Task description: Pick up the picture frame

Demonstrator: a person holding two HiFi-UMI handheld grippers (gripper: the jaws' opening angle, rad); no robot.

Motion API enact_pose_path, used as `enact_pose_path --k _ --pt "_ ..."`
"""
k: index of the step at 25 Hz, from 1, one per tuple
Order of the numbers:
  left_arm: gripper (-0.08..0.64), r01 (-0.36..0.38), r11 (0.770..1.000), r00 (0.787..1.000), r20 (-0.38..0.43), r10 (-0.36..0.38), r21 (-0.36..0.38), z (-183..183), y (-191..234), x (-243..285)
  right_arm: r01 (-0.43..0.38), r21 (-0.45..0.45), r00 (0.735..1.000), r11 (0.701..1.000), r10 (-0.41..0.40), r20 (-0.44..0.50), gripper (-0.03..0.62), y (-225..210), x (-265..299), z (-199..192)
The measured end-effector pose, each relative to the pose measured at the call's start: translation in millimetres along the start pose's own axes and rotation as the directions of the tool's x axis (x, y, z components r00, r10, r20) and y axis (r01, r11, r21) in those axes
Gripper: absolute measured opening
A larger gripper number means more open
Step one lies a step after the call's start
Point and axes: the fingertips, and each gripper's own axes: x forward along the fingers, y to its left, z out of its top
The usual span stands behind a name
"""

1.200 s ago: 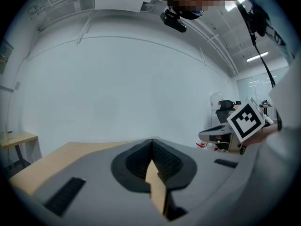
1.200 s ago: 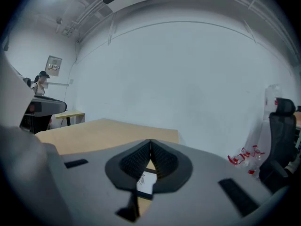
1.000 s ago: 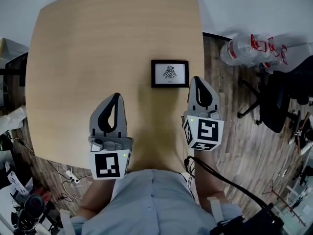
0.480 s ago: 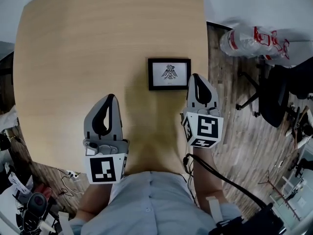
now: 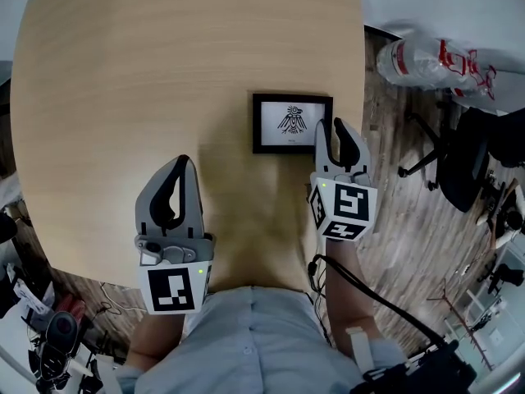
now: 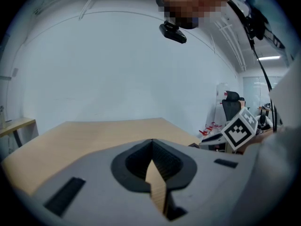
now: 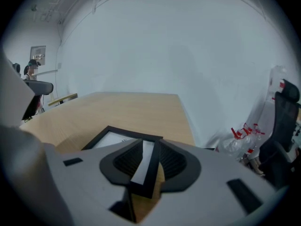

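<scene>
A black picture frame [image 5: 287, 123] with a white print of a bird lies flat on the light wood table [image 5: 164, 56], near its right edge. My right gripper [image 5: 331, 127] is at the frame's right side. Its jaws are opening, and the frame's right border [image 7: 146, 160] lies between them with the pads not pressing on it. The rest of the frame [image 7: 107, 139] shows to the left of that gripper [image 7: 150, 144]. My left gripper [image 5: 184, 164] hovers over bare table to the frame's lower left. It is shut and holds nothing, with only wood showing past its tips [image 6: 152, 142].
The table's right edge [image 5: 362, 97] runs just beside my right gripper. Beyond it on the wooden floor stand a black office chair [image 5: 463, 162] and a clear plastic bag with red print [image 5: 431, 60]. Cables and gear lie on the floor at the lower left [image 5: 49, 335].
My right gripper has moved forward and down onto the frame's right border, and its jaws have gone from shut to spread. The left gripper sank a little and stays shut.
</scene>
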Motion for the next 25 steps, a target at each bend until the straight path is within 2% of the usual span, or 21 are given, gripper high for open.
enact_pose_path --k 9,14,18,25 --pt "0.002 -0.013 1.000 0.999 -0.038 0.012 -0.008 -5.2 13.8 -2.0 0.030 0.024 0.998 0.999 -0.028 -0.059 0.094 0.9 5.4 -7.7" --pt "0.002 -0.009 1.000 0.999 -0.039 0.009 -0.011 -4.6 14.4 -4.1 0.041 -0.001 0.995 0.999 -0.041 -0.094 0.091 4.7 4.3 -7.9" --pt "0.001 -0.010 1.000 0.999 -0.044 0.010 -0.015 -5.3 14.2 -3.2 0.029 0.020 0.994 0.999 -0.027 -0.107 0.086 3.6 5.3 -7.8" --pt "0.002 -0.015 1.000 0.999 -0.034 0.015 -0.014 -3.1 12.9 -3.5 0.060 0.043 0.995 0.997 -0.056 -0.082 0.061 -5.1 5.5 -8.7"
